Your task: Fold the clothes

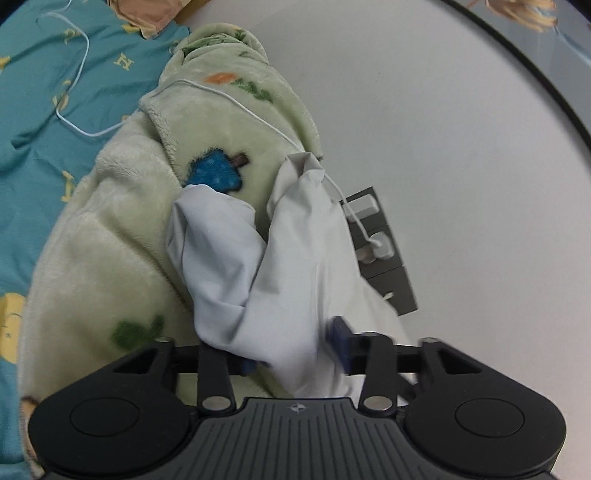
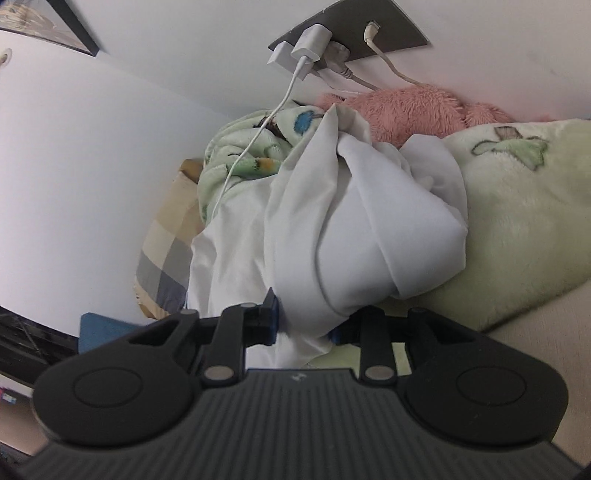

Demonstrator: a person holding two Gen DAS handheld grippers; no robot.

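A crumpled white garment (image 1: 295,266) lies on a pale green fleece blanket (image 1: 110,240), bunched up against the wall. My left gripper (image 1: 295,354) has the garment's near edge between its blue-padded fingers (image 1: 340,343), which are closed on the cloth. In the right wrist view the same white garment (image 2: 351,221) hangs in folds from my right gripper (image 2: 303,325), whose blue pads (image 2: 271,317) pinch a bunch of the cloth. Both grippers hold the near side of the garment.
A teal patterned bedsheet (image 1: 37,147) lies left of the blanket. A white charging cable (image 1: 258,114) runs across the blanket to a grey wall socket plate (image 1: 384,251), also in the right wrist view (image 2: 347,33). A pink plush (image 2: 406,110) and a checked pillow (image 2: 166,251) lie by the wall.
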